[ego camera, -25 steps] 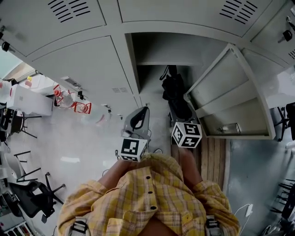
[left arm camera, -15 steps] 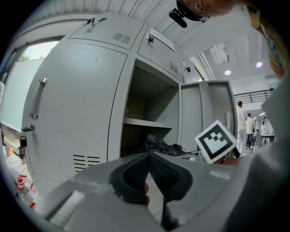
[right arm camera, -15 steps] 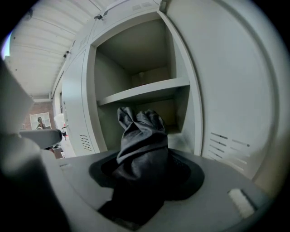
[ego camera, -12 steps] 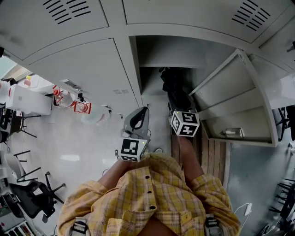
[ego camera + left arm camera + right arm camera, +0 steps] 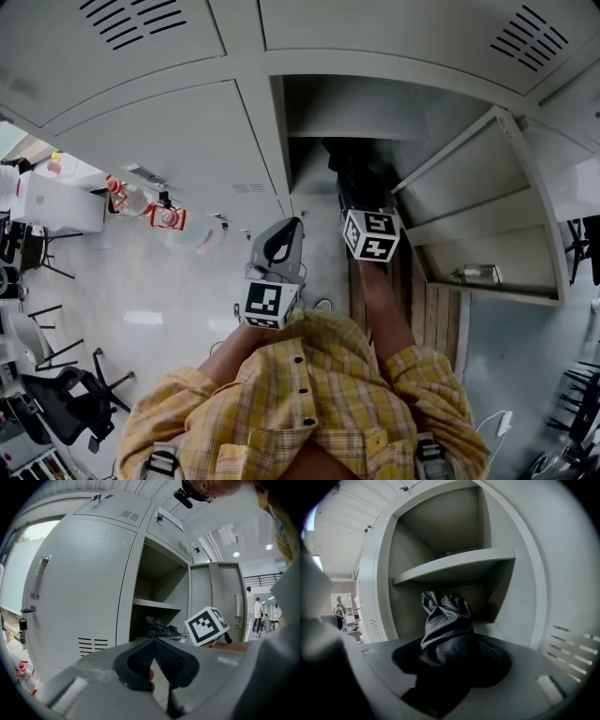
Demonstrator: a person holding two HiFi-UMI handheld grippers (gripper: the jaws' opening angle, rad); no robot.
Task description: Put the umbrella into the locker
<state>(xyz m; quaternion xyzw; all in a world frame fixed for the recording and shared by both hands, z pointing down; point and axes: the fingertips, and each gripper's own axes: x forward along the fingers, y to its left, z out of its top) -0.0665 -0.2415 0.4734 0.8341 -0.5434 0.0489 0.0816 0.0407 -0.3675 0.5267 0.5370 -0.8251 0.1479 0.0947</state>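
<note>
**Condition.** The right gripper point(image 5: 451, 660) is clenched on the black folded fabric umbrella point(image 5: 446, 620). The cloth fills the space between both dark pads and stands up ahead of them. The left gripper point(image 5: 153, 641) has its jaws pressed together with nothing between them. In the head view it hangs outside the grey sheet-metal locker point(image 5: 281, 141), at 8 o'clock of the right gripper.

**Position of the load.** The umbrella's free end is at the mouth of the open compartment, below the grey metal shelf point(image 5: 454, 566). How far past the sill it reaches cannot be told.

**Step in hand (judged): carry in and set down.**

1. Feed the umbrella toward 12 o'clock, centred between the compartment's side walls.
2. Keep the free end low. The shelf lies at 12 o'clock directly above it, and bunched fabric can snag on the shelf's front lip.
3. Mind the swung-out grey door point(image 5: 487, 211) at 2 o'clock of the right gripper, and keep the forearm off its edge.
4. Lower the umbrella until it bears on the compartment floor point(image 5: 490, 627) before releasing. Let go in mid-air, it would probably slump and roll toward the sill.
5. After release, back out toward 6 o'clock in a straight line, because loose cloth may drag on the pads.
6. The left gripper has no part in this step and is best held clear at 8 o'clock.
</note>
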